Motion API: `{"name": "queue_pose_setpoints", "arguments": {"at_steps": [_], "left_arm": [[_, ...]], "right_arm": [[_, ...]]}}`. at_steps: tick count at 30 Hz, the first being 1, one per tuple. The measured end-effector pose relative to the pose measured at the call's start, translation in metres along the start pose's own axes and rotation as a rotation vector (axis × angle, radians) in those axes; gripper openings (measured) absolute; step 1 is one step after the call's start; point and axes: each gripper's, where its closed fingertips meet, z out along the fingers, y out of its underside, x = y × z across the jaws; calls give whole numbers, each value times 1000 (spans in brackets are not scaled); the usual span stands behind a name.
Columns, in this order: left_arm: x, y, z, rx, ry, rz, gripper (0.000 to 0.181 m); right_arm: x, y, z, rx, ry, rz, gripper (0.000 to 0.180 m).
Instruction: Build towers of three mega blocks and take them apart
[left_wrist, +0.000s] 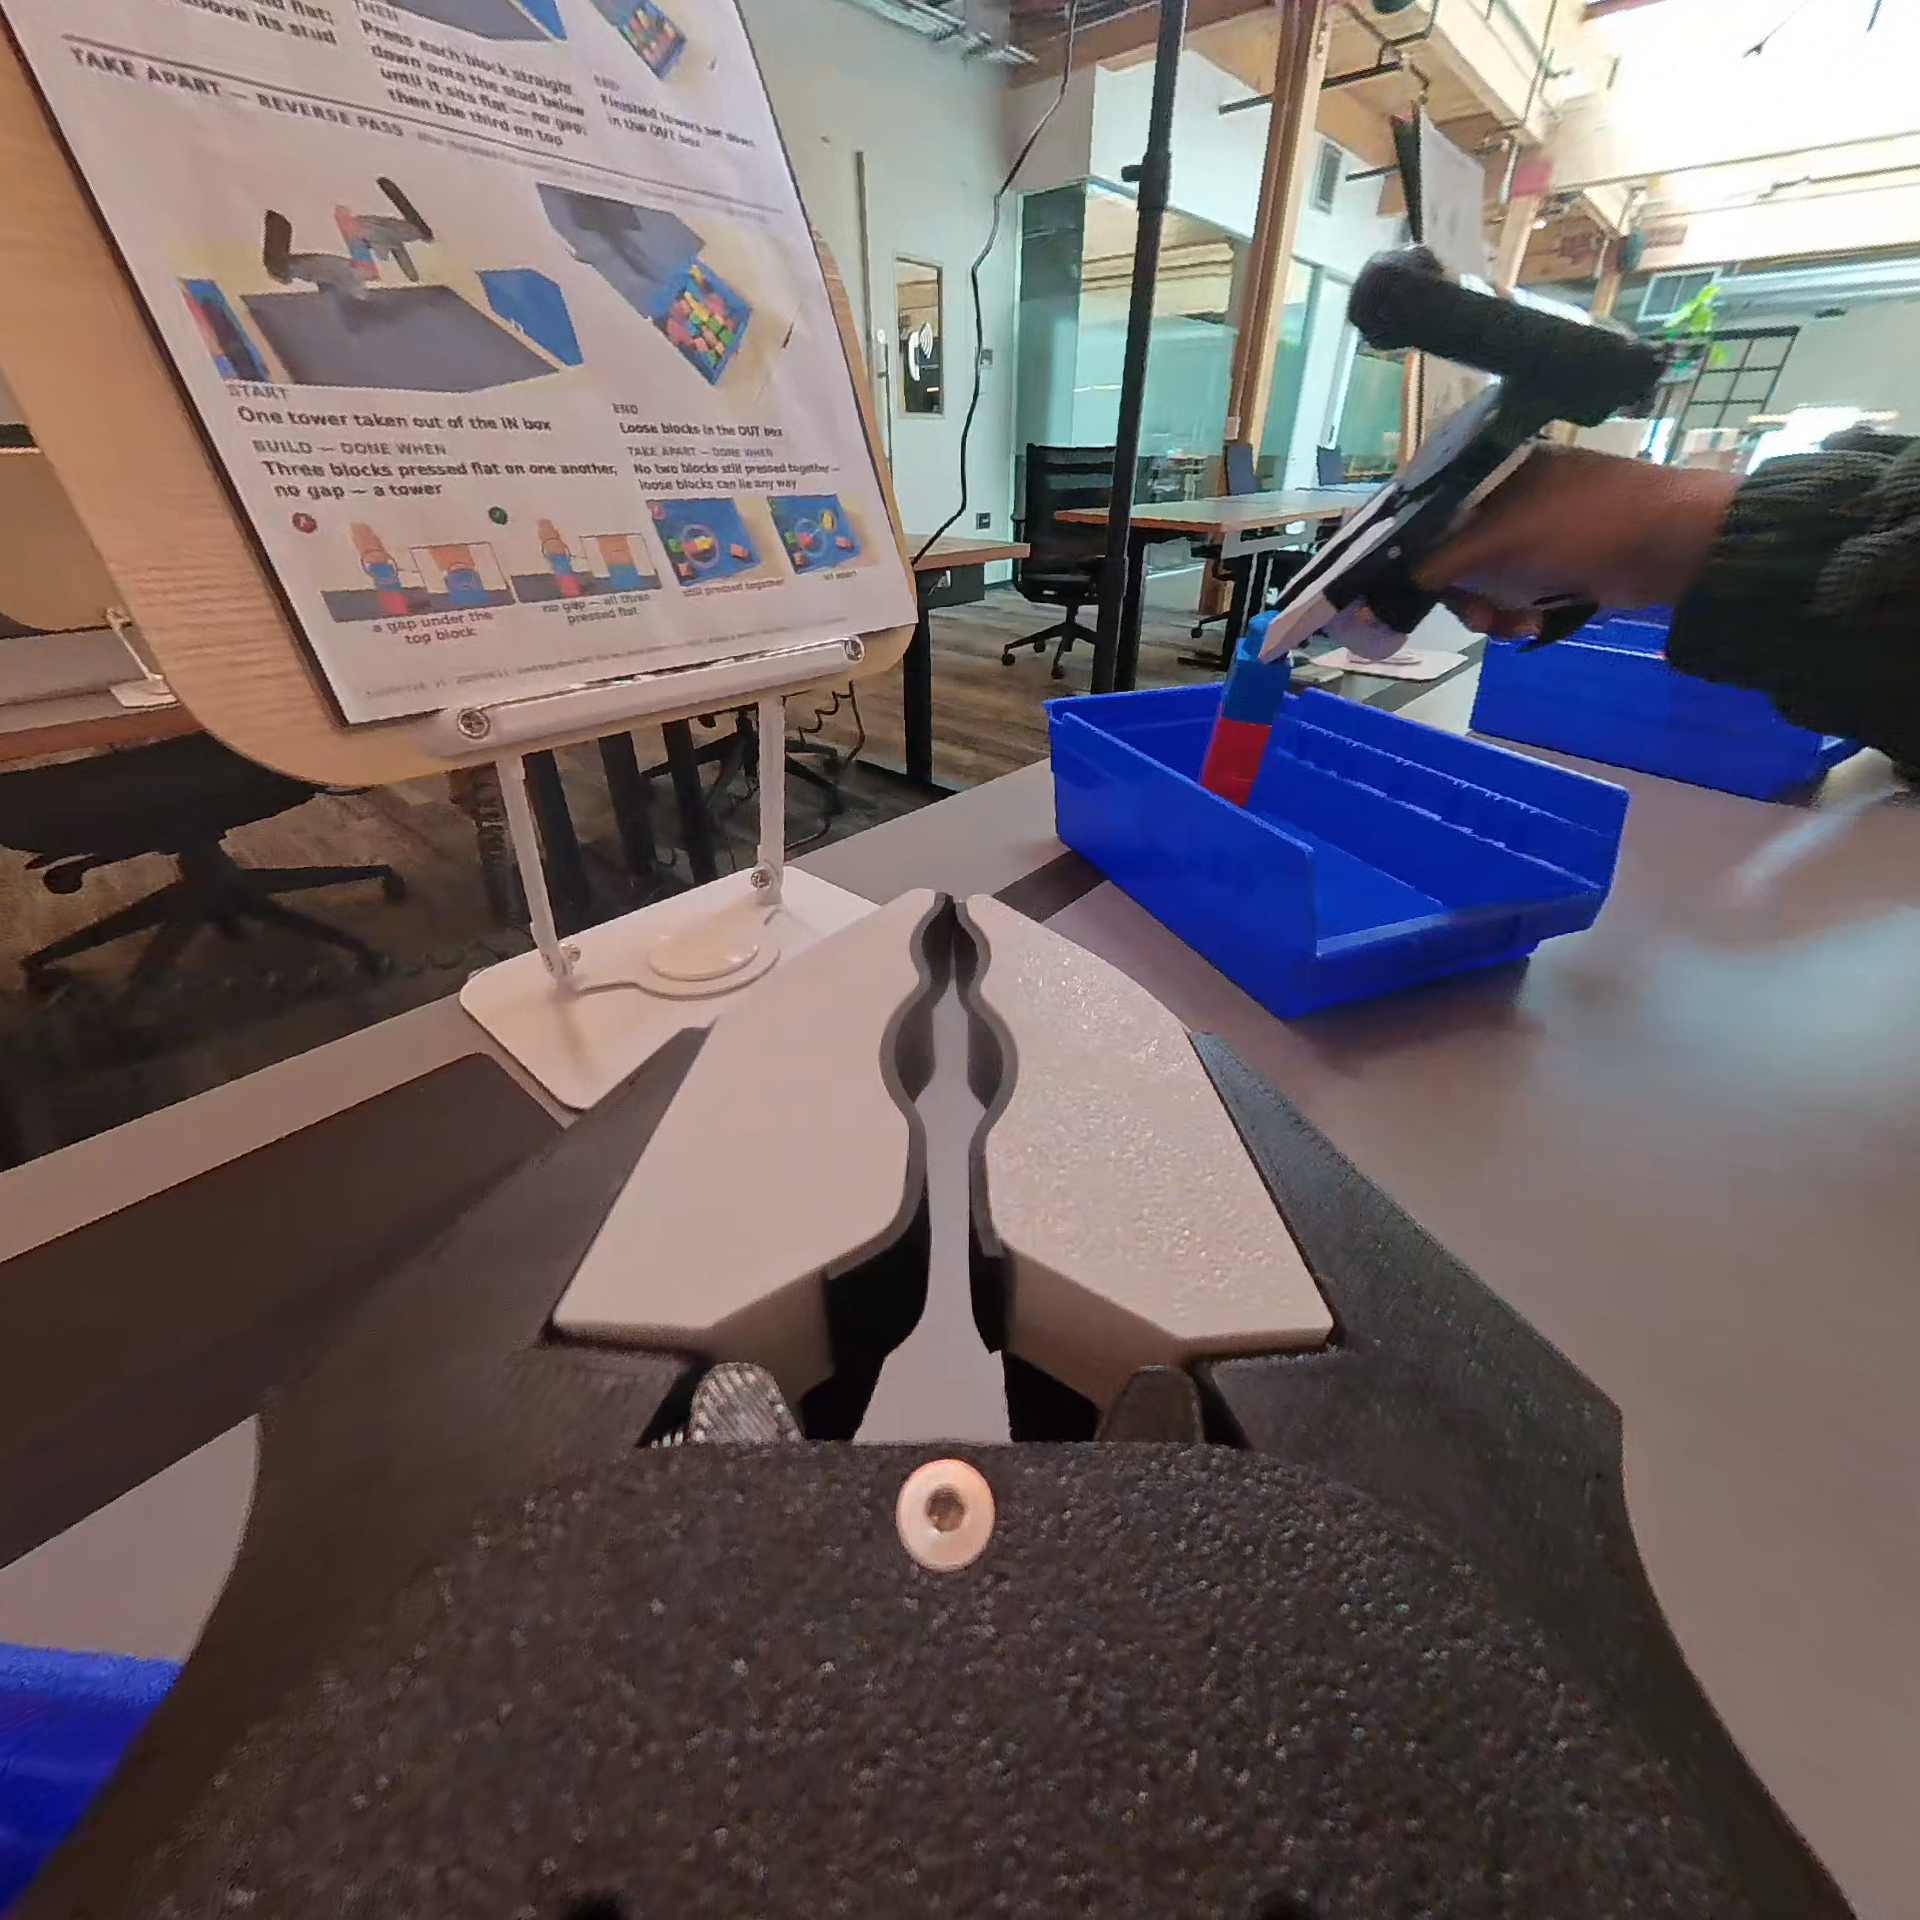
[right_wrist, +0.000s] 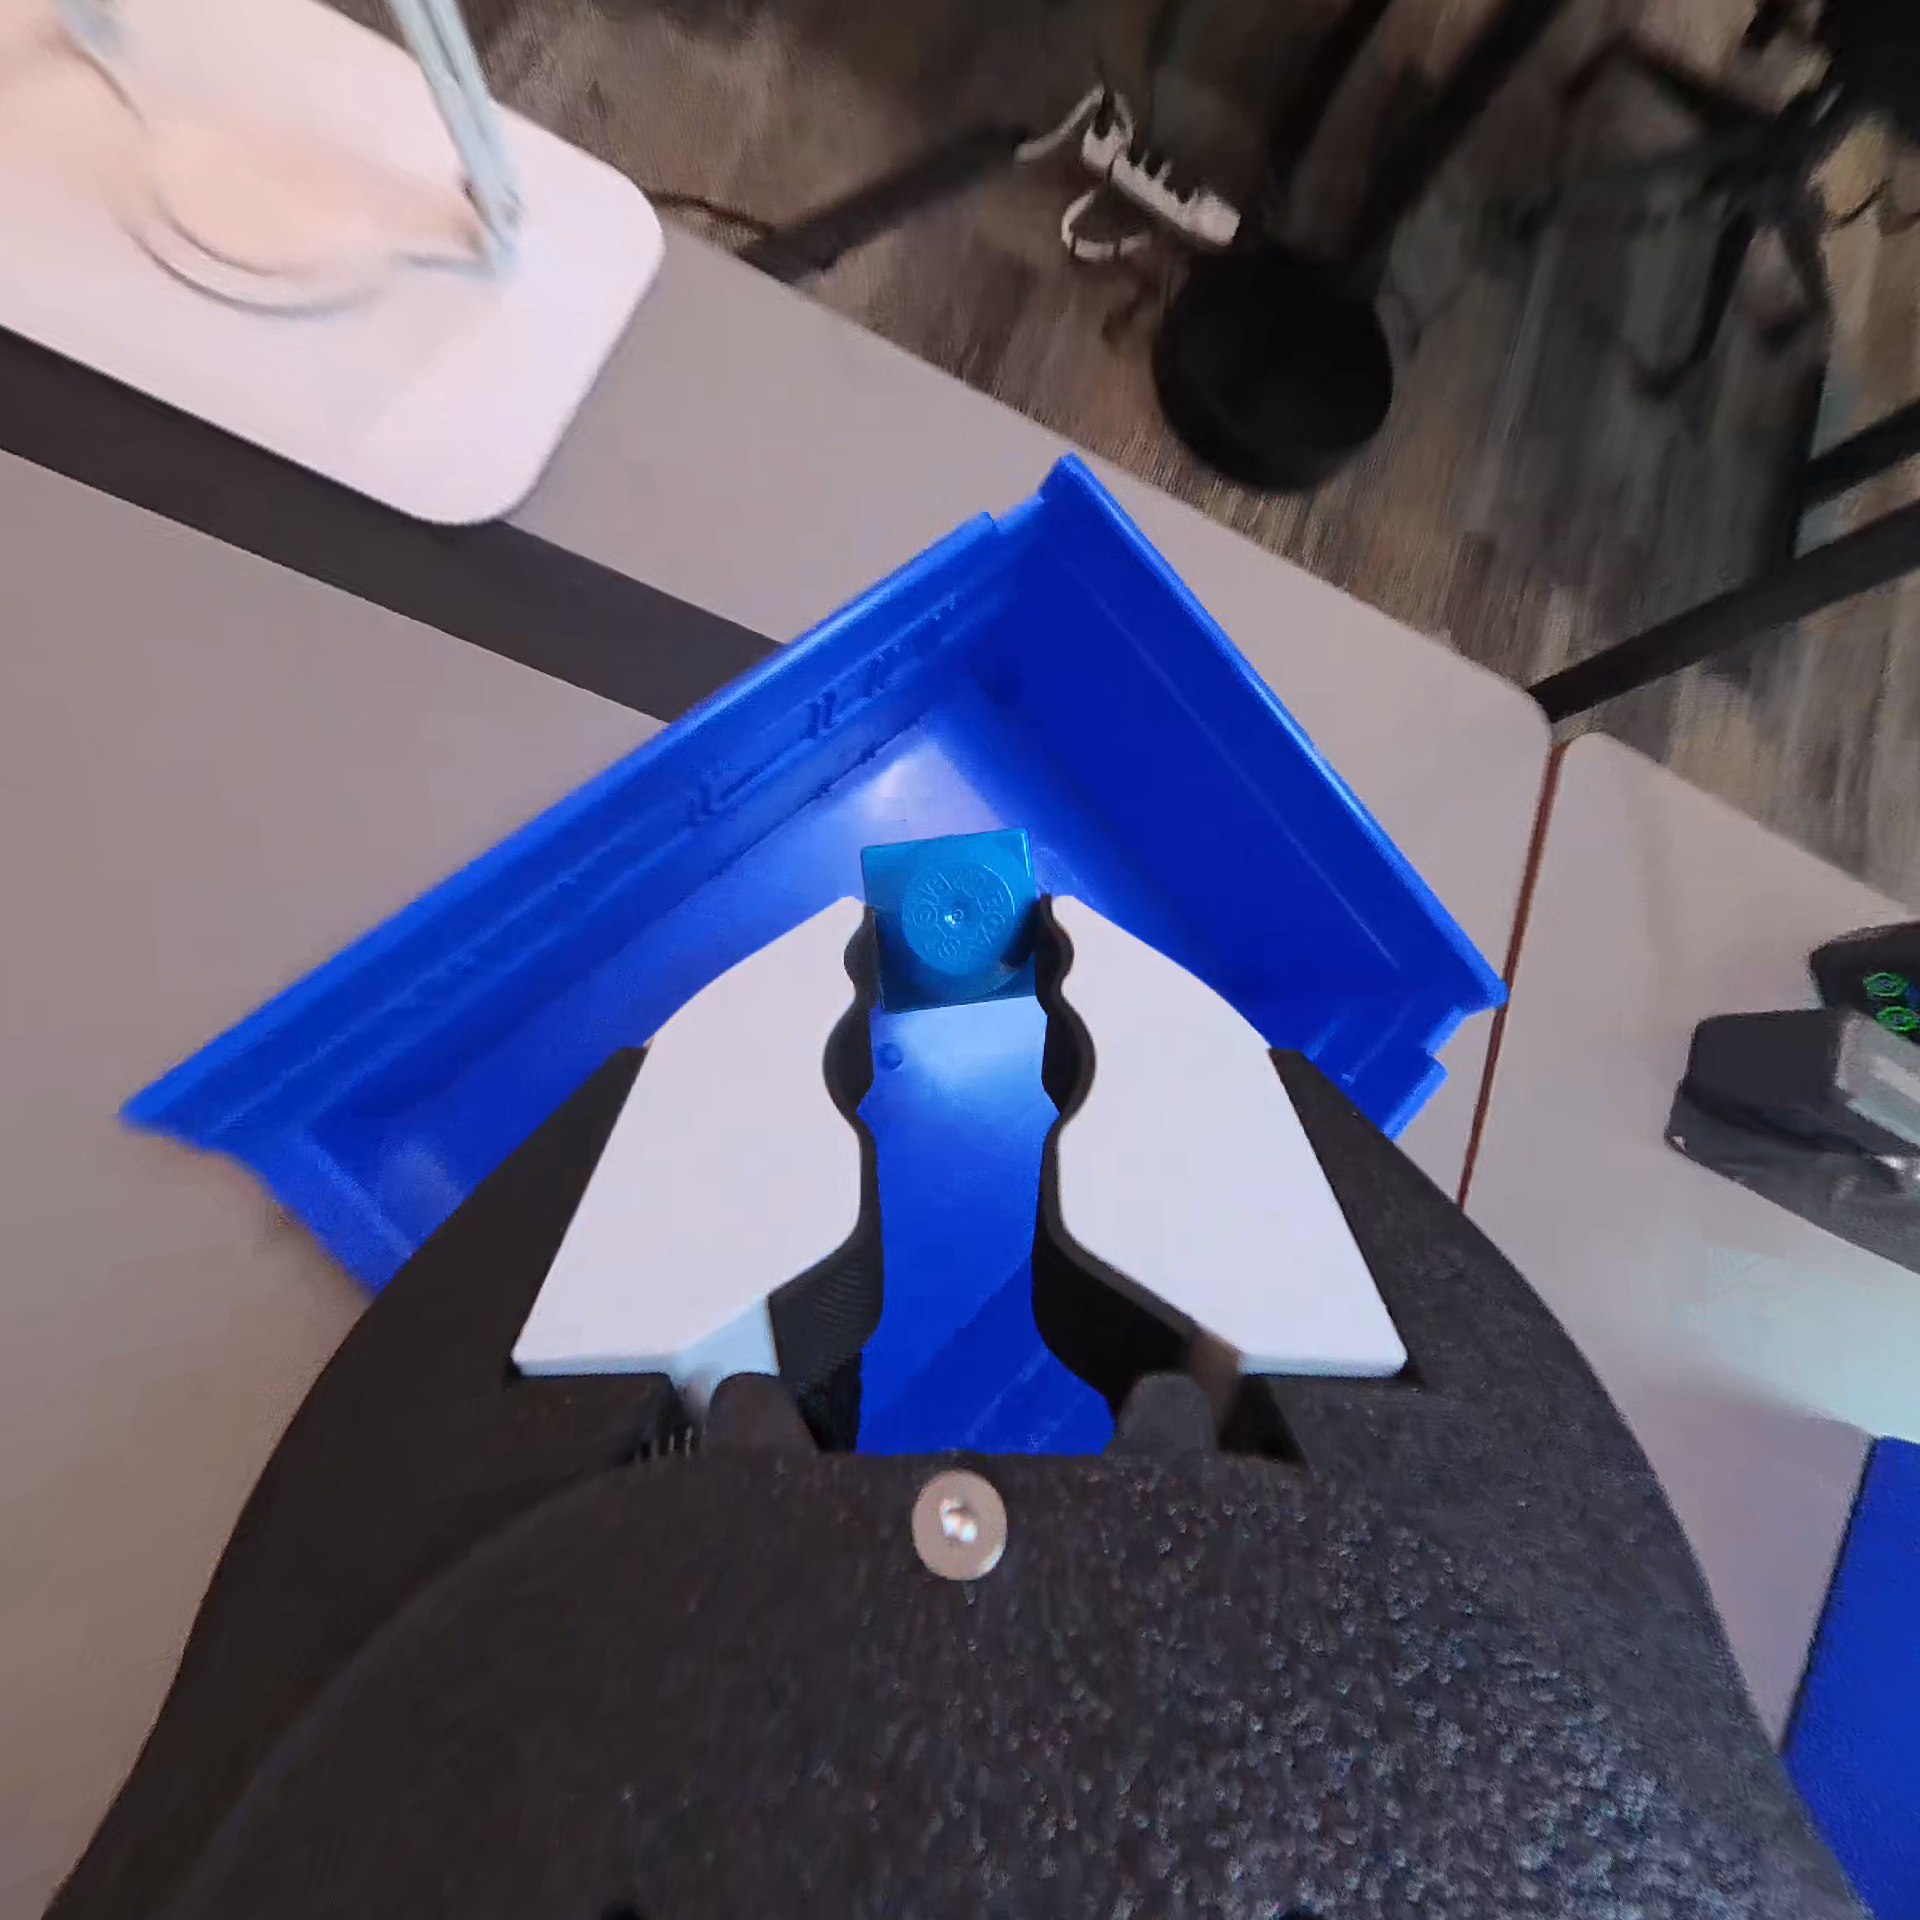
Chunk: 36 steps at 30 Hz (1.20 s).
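Right claw (right_wrist: 951, 961) pinches tower (left_wrist: 1242, 717) by its top block, inside blue bin (left_wrist: 1340, 914). Left claw (left_wrist: 951, 925) pressed together, empty, near bin. Judged: tower built; not yet released or taken apart.

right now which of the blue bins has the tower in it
The nearer blue bin, beside the white stand. The right gripper holds the tower tilted inside it. The far bin, behind the hand, shows no tower.
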Motion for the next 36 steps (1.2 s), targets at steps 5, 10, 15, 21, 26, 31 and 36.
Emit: {"name": "queue_pose_setpoints", "arguments": {"at_steps": [5,10,15,21,26,31,36], "left_arm": [[-3,16,4,-28,14,-27,0],[-2,35,12,-81,36,-29,0],[0,44,16,-108,52,-22,0],[-7,37,13,-74,5,-24,0],[-24,11,1,-26,-114,-29,0],[-66,-24,-39,-72,-348,53,0],[-144,-4,-134,-410,-676,91,10]], "right_arm": [[23,-10,56,-78,-8,60,29],[29,-35,83,-94,-46,144,29],[33,-35,104,-91,-53,193,30],[33,-51,81,64,-26,113,52],[-21,-107,-15,427,-101,47,54],[-157,-99,-106,651,-341,-28,59],[-281,-30,-120,616,-577,-39,61]]}}
